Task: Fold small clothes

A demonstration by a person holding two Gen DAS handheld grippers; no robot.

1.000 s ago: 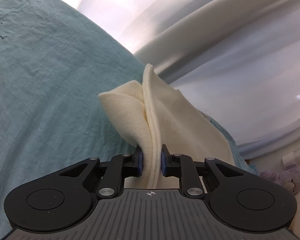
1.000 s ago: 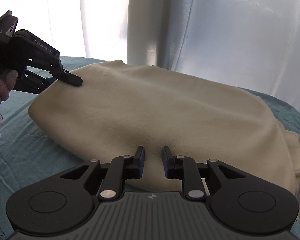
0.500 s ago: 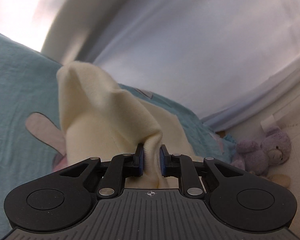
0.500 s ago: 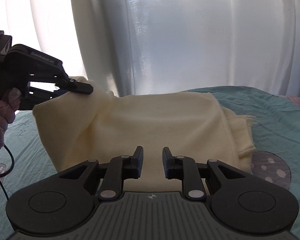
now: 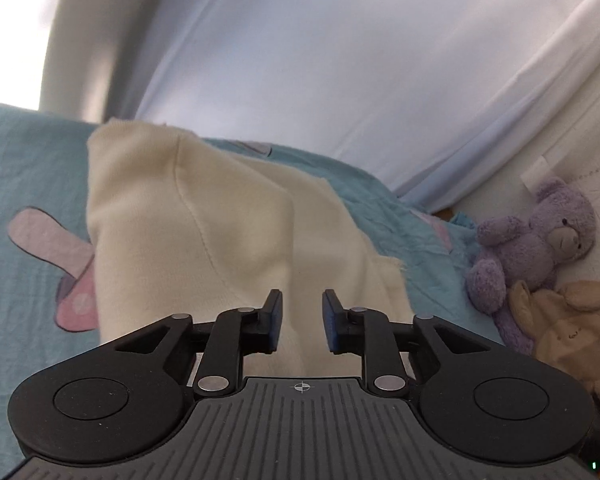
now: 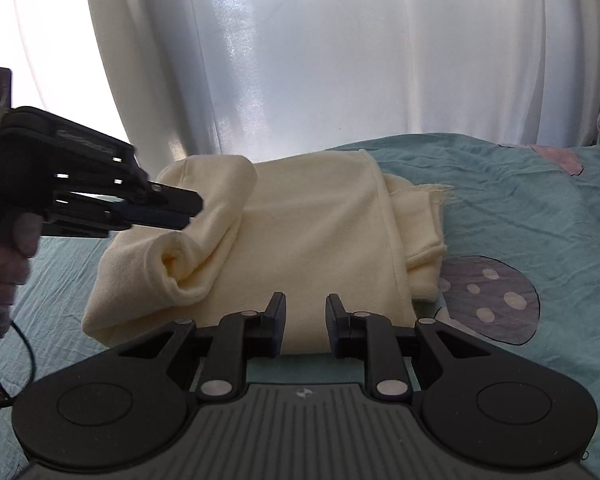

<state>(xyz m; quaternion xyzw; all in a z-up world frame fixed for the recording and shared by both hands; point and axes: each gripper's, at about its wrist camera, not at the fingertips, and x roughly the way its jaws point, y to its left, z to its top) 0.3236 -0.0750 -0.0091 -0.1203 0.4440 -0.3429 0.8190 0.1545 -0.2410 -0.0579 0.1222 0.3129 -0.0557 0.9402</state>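
Cream garment (image 6: 308, 236) lies on the teal bed sheet (image 6: 500, 216), folded over itself; frayed edge sticks out on its right side, and a loose rolled flap sits at its left end.

Left gripper (image 5: 301, 322): jaws have just been opening and stand apart, no cloth between the pads, fabric lying just beyond the tips. Looks like a release right after laying the fold.

Right gripper (image 6: 306, 322): jaws parted, nothing pinched, hovering at the near edge of the garment.

Step, as I read it: fold laid down, both grippers free, regrasp pending.

Next move likely needs the rolled flap flattened, then a fresh pinch on an edge for another fold. Fabric is soft and thick, so layers may slip or bunch.

Purple teddy (image 5: 540, 240) sits off to the side.
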